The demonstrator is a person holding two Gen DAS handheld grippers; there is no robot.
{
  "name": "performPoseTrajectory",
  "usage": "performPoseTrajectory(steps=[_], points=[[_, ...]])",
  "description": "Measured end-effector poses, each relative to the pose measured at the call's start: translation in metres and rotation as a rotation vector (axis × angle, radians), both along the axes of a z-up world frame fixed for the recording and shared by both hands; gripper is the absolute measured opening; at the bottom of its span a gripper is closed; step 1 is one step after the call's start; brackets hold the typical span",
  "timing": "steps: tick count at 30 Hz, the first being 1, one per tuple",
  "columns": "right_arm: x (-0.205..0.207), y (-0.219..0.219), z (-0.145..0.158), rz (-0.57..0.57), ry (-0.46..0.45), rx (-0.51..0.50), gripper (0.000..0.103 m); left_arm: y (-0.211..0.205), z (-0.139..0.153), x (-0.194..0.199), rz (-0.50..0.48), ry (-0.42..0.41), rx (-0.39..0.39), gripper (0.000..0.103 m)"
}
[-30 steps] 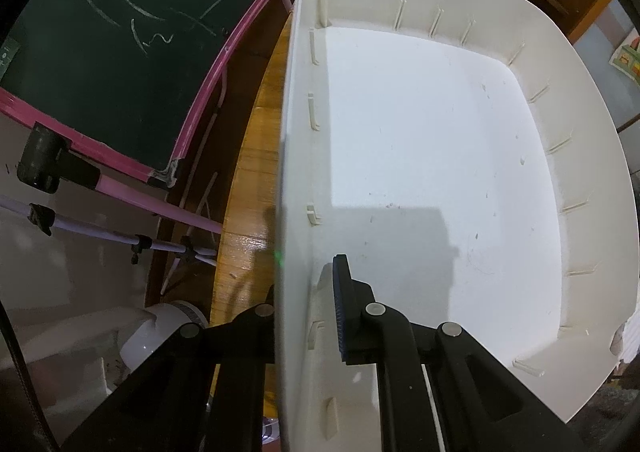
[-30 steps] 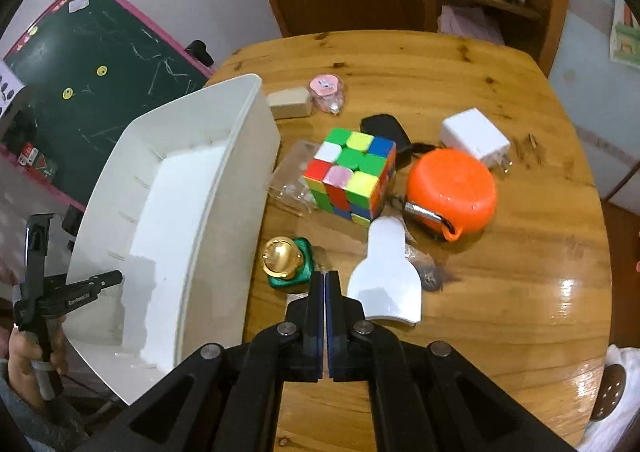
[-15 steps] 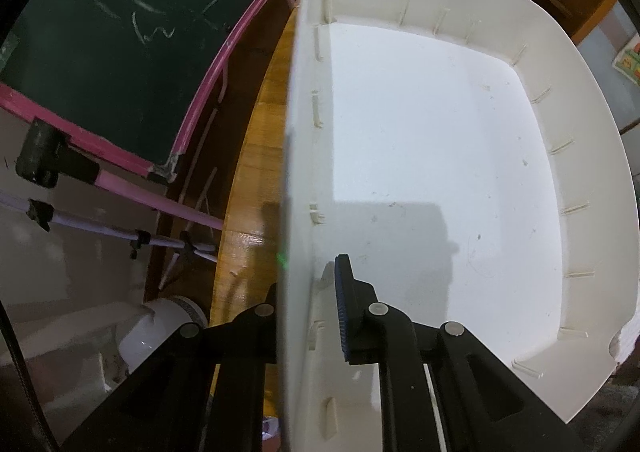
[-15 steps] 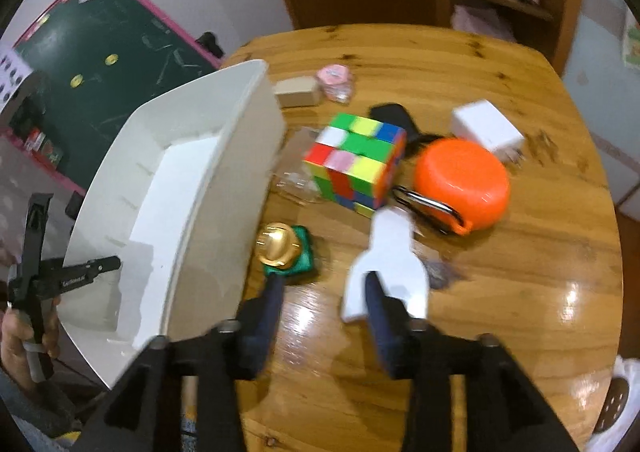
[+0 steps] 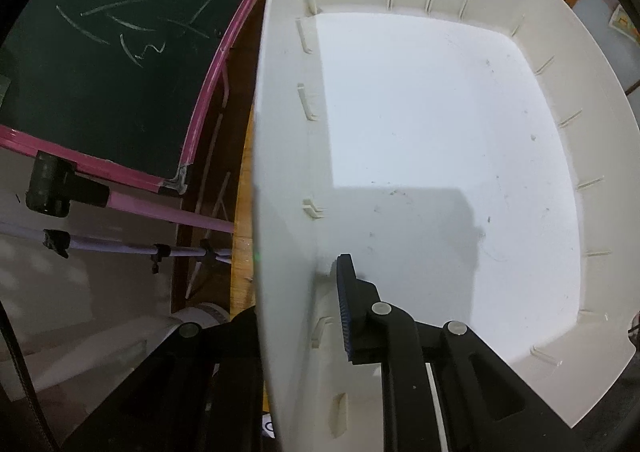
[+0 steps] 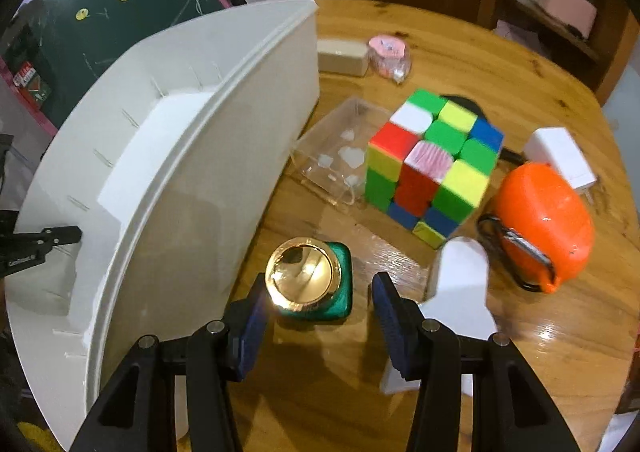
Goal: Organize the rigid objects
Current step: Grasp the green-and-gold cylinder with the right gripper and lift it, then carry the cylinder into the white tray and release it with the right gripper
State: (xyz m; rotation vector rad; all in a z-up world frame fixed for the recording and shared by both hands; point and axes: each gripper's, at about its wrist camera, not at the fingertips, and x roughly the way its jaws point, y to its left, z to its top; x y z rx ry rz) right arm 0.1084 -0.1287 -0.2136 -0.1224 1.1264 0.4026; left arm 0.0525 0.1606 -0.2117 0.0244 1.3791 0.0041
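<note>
My left gripper [image 5: 298, 284] is shut on the near wall of a big white bin [image 5: 440, 132], one finger inside and one outside. The bin [image 6: 192, 180] is empty and stands at the table's left side. My right gripper [image 6: 318, 292] is open, its jaws on either side of a green bottle with a gold cap [image 6: 310, 278] that stands beside the bin. A colour cube [image 6: 432, 164], an orange case [image 6: 540, 228], a white flat piece [image 6: 460, 292] and a clear box [image 6: 340, 148] lie beyond.
A white charger [image 6: 560, 152], a beige block [image 6: 342, 56], a pink tape roll [image 6: 390, 52] and a black item lie further back on the round wooden table [image 6: 460, 52]. A chalkboard [image 5: 112, 52] stands left of the table.
My right gripper has opened from shut and moved forward and down, so its jaws now flank the green bottle. My left gripper keeps its hold on the bin wall.
</note>
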Motion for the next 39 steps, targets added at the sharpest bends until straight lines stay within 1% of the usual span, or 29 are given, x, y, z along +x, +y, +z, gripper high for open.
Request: performPoseTrajectory(steps=[2,3,7,10,14,17,19,21,24,27,29,31,32,34,35,39], points=[[0.001,0.000,-0.001,0.003,0.000,0.009,0.049,0.002,0.002,0.000,0.007,0.001,-0.005,0.017],[0.001,-0.001,-0.001,0.003,0.001,0.020,0.042,0.002,0.002,0.000,0.012,0.002,-0.005,0.017],[0.001,-0.011,0.000,-0.041,0.028,0.039,0.042,0.005,0.000,-0.001,0.026,-0.001,0.004,0.019],[0.001,-0.022,0.012,-0.087,0.027,0.075,0.041,0.012,-0.002,0.001,0.051,0.000,-0.016,0.018],[-0.003,-0.033,0.058,-0.110,-0.052,0.124,0.041,0.027,-0.003,-0.001,0.070,-0.013,-0.029,0.018],[-0.010,-0.031,0.097,-0.096,-0.122,0.160,0.041,0.033,-0.001,-0.006,0.074,-0.027,-0.038,0.018],[-0.018,-0.024,0.125,-0.064,-0.174,0.177,0.042,0.038,0.000,-0.010,0.078,-0.039,-0.048,0.018],[-0.021,-0.010,0.145,-0.016,-0.205,0.191,0.042,0.043,0.004,-0.011,0.078,-0.046,-0.059,0.018],[-0.025,0.017,0.158,0.069,-0.201,0.197,0.042,0.048,0.004,-0.013,0.071,-0.054,-0.087,0.018],[-0.032,0.045,0.155,0.146,-0.179,0.177,0.042,0.052,0.005,-0.015,0.068,-0.059,-0.083,0.018],[-0.035,0.062,0.142,0.192,-0.162,0.148,0.042,0.052,0.005,-0.015,0.066,-0.061,-0.075,0.018],[-0.037,0.082,0.125,0.233,-0.139,0.108,0.042,0.052,0.005,-0.017,0.061,-0.066,-0.065,0.018],[-0.038,0.090,0.116,0.246,-0.121,0.087,0.042,0.035,0.006,-0.012,0.062,-0.066,-0.060,0.018],[-0.039,0.106,0.094,0.271,-0.068,0.044,0.042,0.037,0.006,-0.013,0.064,-0.070,-0.067,0.018],[-0.040,0.111,0.087,0.277,-0.046,0.028,0.042,0.027,0.005,-0.008,0.065,-0.072,-0.068,0.018],[-0.040,0.126,0.048,0.295,0.063,-0.045,0.042,0.020,0.010,-0.009,0.062,-0.098,-0.065,0.018]])
